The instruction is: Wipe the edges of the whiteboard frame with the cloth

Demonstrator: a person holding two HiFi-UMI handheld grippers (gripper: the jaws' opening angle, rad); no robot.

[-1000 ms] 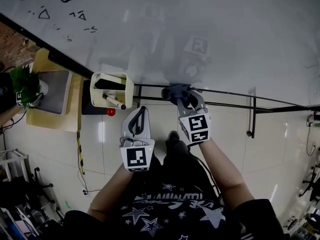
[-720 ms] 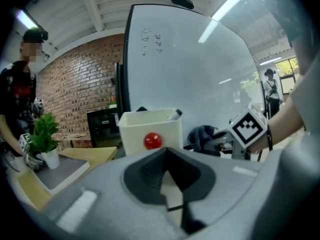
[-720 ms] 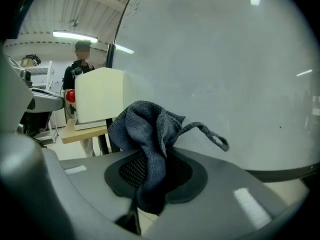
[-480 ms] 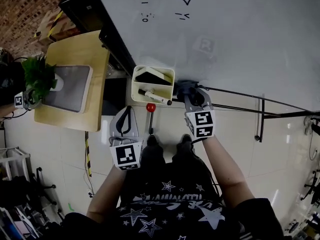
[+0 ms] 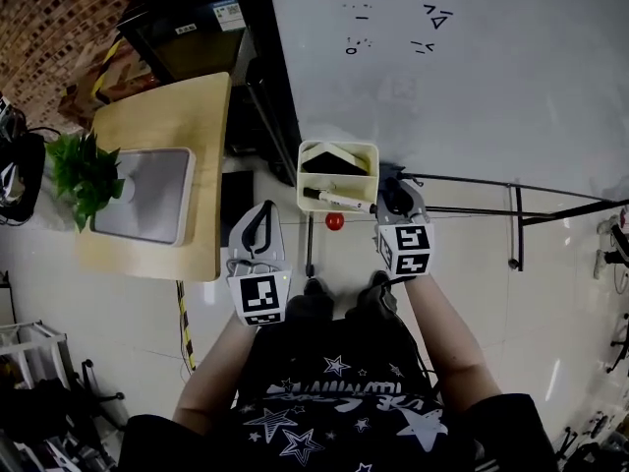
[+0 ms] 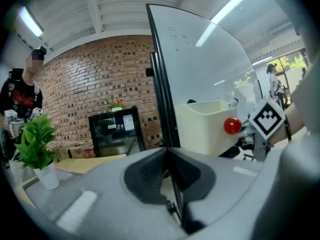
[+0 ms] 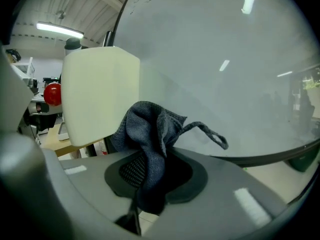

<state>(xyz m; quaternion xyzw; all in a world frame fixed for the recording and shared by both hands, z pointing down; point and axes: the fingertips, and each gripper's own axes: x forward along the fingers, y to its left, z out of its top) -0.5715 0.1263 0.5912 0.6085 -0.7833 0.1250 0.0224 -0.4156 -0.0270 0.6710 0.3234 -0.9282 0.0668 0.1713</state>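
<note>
The whiteboard [image 5: 472, 77] fills the upper right of the head view, with a black frame along its left edge [image 5: 282, 116] and bottom edge [image 5: 472, 184]. My right gripper [image 5: 394, 189] is shut on a dark grey cloth [image 7: 150, 134], which it holds against the bottom frame just right of a cream marker box [image 5: 337, 175]. The cloth bunches up between the jaws, and a loop hangs free to the right. My left gripper [image 5: 262, 214] hovers lower left, away from the board, shut with nothing in it [image 6: 166, 166]. The left gripper view shows the board's black frame [image 6: 160, 84] edge-on.
The cream box [image 7: 100, 94] holds markers and an eraser, and a red ball [image 5: 335, 221] sits below it. A wooden table [image 5: 177, 116] with a grey tray and a potted plant [image 5: 86, 170] stands at left, with a black cabinet [image 5: 197, 28] behind. A person [image 6: 22, 94] stands far left.
My right gripper has slid the cloth left along the bottom frame until it is close beside the cream box. The left gripper has kept pace, still shut and holding nothing.
</note>
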